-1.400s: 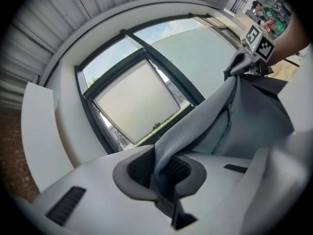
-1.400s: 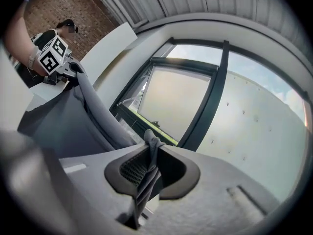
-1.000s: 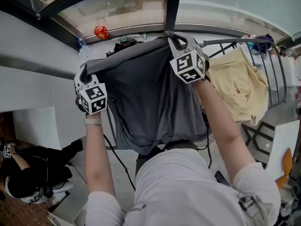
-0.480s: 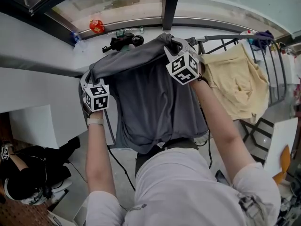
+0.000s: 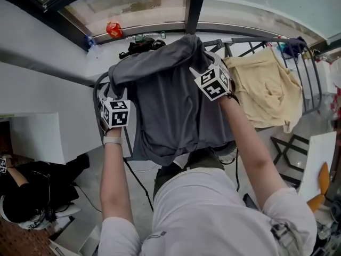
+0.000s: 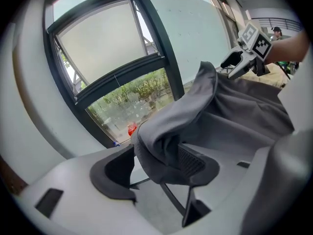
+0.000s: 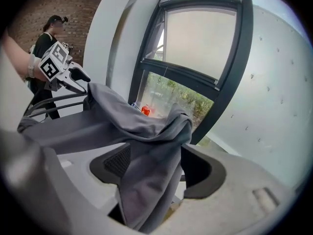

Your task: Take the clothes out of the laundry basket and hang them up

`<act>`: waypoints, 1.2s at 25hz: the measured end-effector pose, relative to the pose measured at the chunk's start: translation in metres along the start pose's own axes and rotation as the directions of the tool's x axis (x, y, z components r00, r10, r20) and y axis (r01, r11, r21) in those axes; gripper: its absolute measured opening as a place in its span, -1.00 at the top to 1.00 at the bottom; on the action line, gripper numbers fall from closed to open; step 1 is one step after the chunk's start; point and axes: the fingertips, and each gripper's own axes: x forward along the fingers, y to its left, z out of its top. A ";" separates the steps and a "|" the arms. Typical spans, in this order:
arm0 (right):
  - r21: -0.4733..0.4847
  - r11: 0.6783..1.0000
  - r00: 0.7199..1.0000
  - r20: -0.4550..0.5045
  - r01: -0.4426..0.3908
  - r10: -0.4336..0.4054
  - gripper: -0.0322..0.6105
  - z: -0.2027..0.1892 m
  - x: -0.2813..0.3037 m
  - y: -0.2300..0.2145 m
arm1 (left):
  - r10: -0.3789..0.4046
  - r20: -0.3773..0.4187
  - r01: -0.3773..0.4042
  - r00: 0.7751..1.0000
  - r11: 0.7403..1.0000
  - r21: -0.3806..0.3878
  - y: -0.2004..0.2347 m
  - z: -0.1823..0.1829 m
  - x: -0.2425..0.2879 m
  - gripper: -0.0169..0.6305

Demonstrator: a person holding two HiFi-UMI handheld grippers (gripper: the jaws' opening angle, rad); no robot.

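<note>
Tongs: you're opening left gripper and right gripper wide, shirt lying loose between jaws.
Risk: shirt catching on jaws, sliding off rack, upper right.

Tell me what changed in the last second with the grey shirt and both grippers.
Both let go: the left gripper and right gripper had the grey shirt pinched at its top edge. Now their jaws are opening with the fabric lying loose between them. The shirt sags, draped over the drying rack. The yellow garment beside it hangs as before.
</note>
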 end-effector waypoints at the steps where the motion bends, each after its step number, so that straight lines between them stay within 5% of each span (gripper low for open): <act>1: 0.011 1.000 1.000 0.016 0.006 -0.006 -0.05 -0.001 -0.009 0.004 | -0.003 0.011 0.003 1.000 1.000 -0.003 -0.003 -0.003 -0.007 0.14; 13: 0.134 0.991 0.972 0.226 0.028 -0.058 -0.05 0.011 -0.134 0.079 | 0.001 0.227 0.042 0.974 0.982 -0.183 -0.028 -0.027 -0.145 0.14; 21: 0.200 0.979 0.918 0.394 -0.038 -0.045 0.04 0.022 -0.225 0.151 | -0.003 0.389 0.121 0.921 0.953 -0.278 -0.046 -0.046 -0.245 0.15; 30: 0.198 0.974 0.832 0.555 -0.111 -0.018 0.23 0.037 -0.310 0.223 | -0.004 0.537 0.176 0.844 0.947 -0.270 -0.079 -0.056 -0.337 0.19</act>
